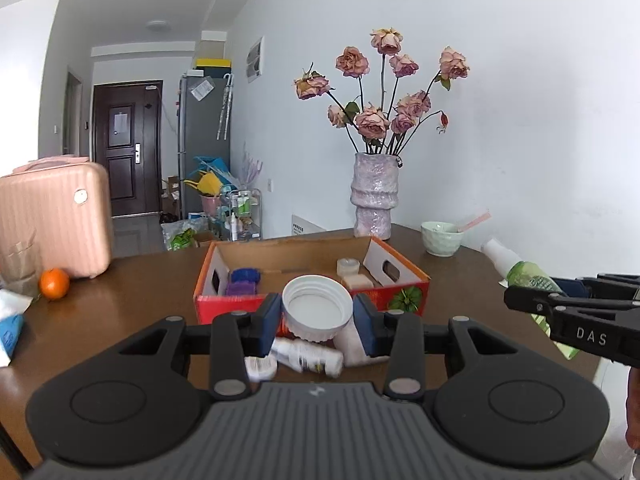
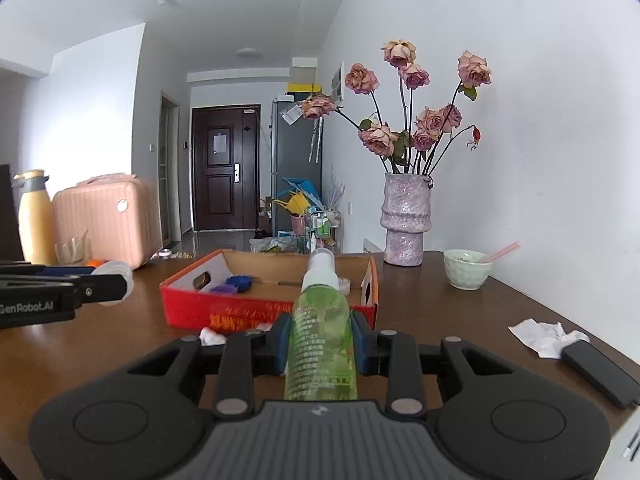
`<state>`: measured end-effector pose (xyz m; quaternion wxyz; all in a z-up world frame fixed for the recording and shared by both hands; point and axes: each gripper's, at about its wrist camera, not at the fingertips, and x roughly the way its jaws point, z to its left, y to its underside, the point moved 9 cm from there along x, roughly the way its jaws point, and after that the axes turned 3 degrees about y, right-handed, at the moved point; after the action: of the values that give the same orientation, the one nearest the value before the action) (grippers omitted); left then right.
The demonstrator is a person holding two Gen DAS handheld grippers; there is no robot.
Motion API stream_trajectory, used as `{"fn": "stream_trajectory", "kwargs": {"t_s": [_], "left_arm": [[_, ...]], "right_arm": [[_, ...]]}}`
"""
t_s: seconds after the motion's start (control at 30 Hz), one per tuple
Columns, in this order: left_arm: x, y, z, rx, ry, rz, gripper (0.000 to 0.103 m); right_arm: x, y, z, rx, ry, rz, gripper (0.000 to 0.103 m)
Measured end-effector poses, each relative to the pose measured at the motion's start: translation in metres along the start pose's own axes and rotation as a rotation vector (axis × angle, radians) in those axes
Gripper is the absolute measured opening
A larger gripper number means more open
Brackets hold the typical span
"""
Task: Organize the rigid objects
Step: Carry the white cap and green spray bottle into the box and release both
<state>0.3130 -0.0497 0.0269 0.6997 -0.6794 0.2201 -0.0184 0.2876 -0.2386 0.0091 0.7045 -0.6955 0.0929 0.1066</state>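
My left gripper [image 1: 317, 316] is shut on a white screw lid [image 1: 317, 306], held above the table just in front of the red cardboard box [image 1: 240, 303]. My right gripper [image 2: 320, 344] is shut on a green spray bottle [image 2: 320, 344] with a white nozzle, pointing toward the same box [image 2: 256, 312]. The box holds a blue and a purple item [image 1: 242, 282], a small round jar [image 1: 348, 266] and a pale block [image 1: 357, 281]. A white bottle [image 1: 306, 356] and a small white jar [image 1: 260, 367] lie on the table under my left gripper.
A vase of dried roses [image 2: 405, 220] and a pale bowl [image 2: 466, 270] stand at the back right. A pink suitcase [image 1: 52, 220] and an orange [image 1: 54, 283] are at the left. Crumpled paper [image 2: 542, 334] and a black bar [image 2: 600, 372] lie at the right.
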Motion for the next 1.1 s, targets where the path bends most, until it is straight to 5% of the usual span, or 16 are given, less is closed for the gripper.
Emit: {"fn": "stream_trajectory", "kwargs": {"t_s": [0.2,0.47,0.77,0.87,0.9,1.1], "left_arm": [[0.088,-0.034,0.027,0.03,-0.025,0.031,0.04],[0.236,-0.048,0.072,-0.045,0.0,0.227,0.041],[0.359,-0.025,0.108,-0.138,0.036,0.463,0.042],[0.374,-0.013,0.111,-0.093,0.005,0.506,0.058],[0.376,-0.011,0.11,-0.085,0.009,0.517,0.07],[0.374,-0.015,0.108,-0.07,0.016,0.517,0.09]], "right_arm": [[0.089,-0.024,-0.004,0.046,-0.038,0.083,0.03],[0.236,-0.037,-0.011,0.031,-0.011,0.25,0.03],[0.339,-0.018,-0.013,-0.14,0.149,0.408,0.029],[0.346,-0.019,-0.009,-0.171,0.148,0.4,0.027],[0.349,-0.02,-0.007,-0.174,0.132,0.401,0.032],[0.359,-0.035,0.0,-0.085,0.007,0.437,0.06]]}}
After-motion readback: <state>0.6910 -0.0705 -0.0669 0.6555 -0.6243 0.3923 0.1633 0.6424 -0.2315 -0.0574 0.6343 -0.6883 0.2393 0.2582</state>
